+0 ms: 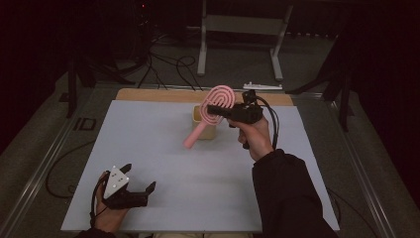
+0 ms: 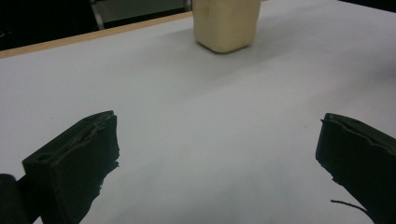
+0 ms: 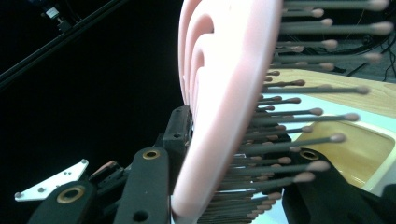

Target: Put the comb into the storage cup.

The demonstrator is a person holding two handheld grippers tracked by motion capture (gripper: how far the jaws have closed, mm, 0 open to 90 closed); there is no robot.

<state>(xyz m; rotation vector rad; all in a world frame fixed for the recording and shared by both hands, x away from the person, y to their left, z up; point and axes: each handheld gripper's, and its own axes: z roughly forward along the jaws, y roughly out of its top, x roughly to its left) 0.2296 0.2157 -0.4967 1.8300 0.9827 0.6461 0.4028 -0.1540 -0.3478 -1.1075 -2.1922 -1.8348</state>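
High view shows 1 pink hairbrush (image 1: 214,110), 1 cream-coloured cup (image 1: 204,124), 2 hand-held grippers and 1 table (image 1: 173,163) with a pale top and a wooden strip along its far edge. No brand, label or writing can be read on any of them.

Raised above the far middle of the table, the right hand-held gripper (image 1: 218,110) is clenched on the head of the brush. The brush is tilted, its oval head up beside the jaws and its handle slanting down in front of the cup; whether the handle touches the cup I cannot tell. Right gripper view has the pink head (image 3: 219,107) clamped between the 2 black jaws, its bristles pointing to the right, with the open mouth of the cup (image 3: 359,149) below.

At the near left corner the left hand-held gripper (image 1: 138,182) rests released, its 2 jaws wide apart with bare table between them. Left gripper view faces the cup (image 2: 226,23), which stands upright well away across the table.
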